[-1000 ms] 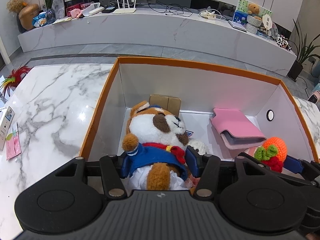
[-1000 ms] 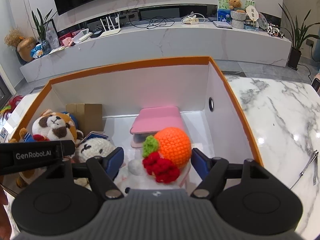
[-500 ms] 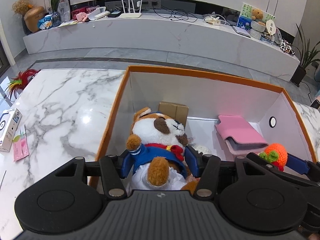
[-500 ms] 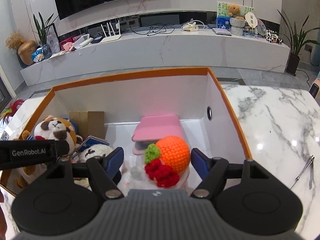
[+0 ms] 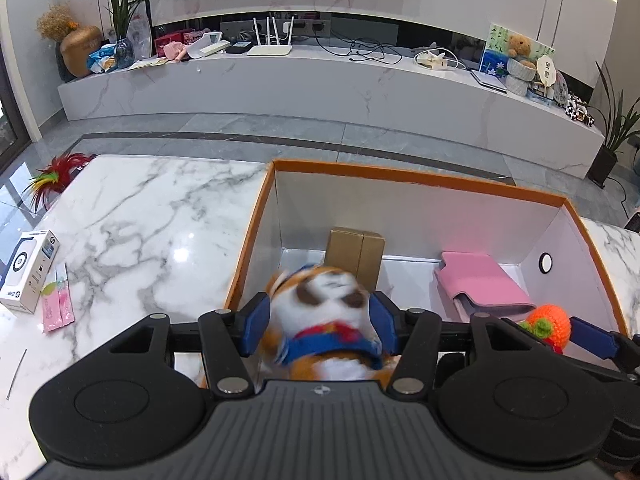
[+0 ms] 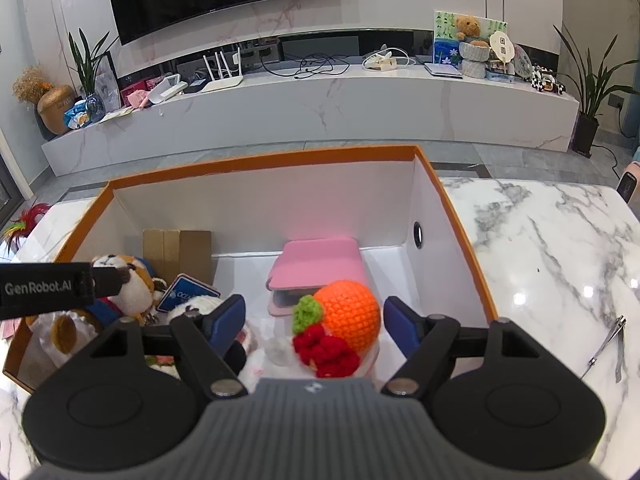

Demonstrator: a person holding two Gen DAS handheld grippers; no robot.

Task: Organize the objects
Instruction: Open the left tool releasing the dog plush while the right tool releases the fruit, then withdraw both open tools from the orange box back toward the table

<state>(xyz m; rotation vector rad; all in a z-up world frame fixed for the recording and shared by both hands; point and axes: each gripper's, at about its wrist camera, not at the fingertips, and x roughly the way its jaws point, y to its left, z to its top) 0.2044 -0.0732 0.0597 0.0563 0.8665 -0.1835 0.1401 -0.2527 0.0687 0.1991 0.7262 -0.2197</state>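
One open cardboard box with an orange rim and white inner walls [image 6: 456,216] stands on the white marble tabletop [image 5: 152,216], and both grippers hang over its near edge. The left gripper [image 5: 318,330] has its two blue fingers [image 5: 256,322] pressed against the sides of one brown-and-white plush dog in a blue jacket and red scarf [image 5: 320,308], which is blurred in the left wrist view; it is gripped over the left part of the box. The right gripper [image 6: 314,326] stands with its two blue fingers [image 6: 400,328] apart from one crocheted orange ball with a green leaf and red berries [image 6: 344,320]; its jaws have just been opening, with the ball between them but a gap visible on each side. The ball sits low in the right half of the box.

Also inside lie one pink fabric case [image 6: 316,264] toward the back, one brown cardboard carton [image 6: 178,252] upright against the rear wall, one blue card [image 6: 186,296] and one white fluffy toy [image 6: 200,306] beside the dog.

On the tabletop outside the box there are one white printed carton [image 5: 30,272], one pink sachet [image 5: 58,302], one red and green feather tuft [image 5: 56,174] and one metal nail clipper [image 6: 612,336].
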